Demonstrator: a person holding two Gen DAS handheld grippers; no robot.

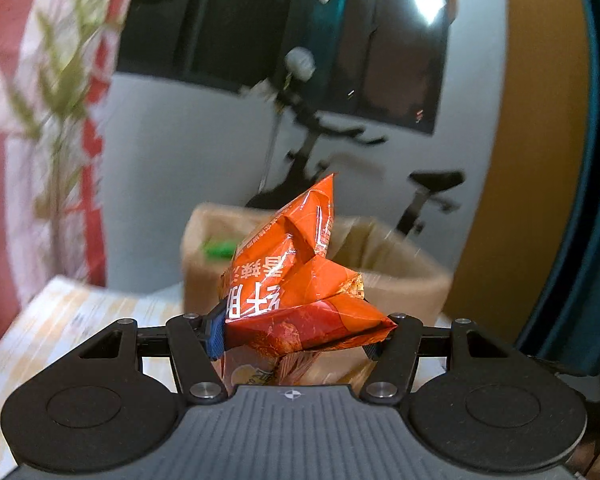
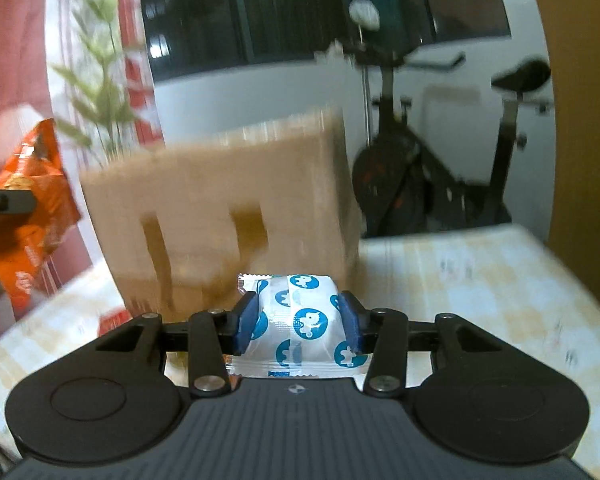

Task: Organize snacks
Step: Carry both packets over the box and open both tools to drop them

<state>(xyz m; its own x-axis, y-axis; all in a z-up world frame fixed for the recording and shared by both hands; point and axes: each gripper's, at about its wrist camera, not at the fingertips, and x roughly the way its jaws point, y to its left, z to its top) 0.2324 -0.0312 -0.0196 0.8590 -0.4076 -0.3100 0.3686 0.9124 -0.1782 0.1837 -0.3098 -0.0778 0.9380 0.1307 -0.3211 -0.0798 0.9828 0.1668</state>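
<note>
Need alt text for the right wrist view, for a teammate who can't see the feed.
The right tool is shut on a white snack packet with blue animal prints, held above a pale checked tabletop. A blurred cardboard box stands just ahead, and an orange snack bag shows at far left.

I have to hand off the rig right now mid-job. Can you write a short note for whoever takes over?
Left gripper: shut on the crumpled orange snack bag, held in the air near the cardboard box.
Right gripper: shut on the white packet with blue circles, held above the table, in front of the same box.
Done: both snacks picked up; something green already shows inside the box.
Left: probably drop both into the box, then check the table for more; a red item lies by the box.
</note>
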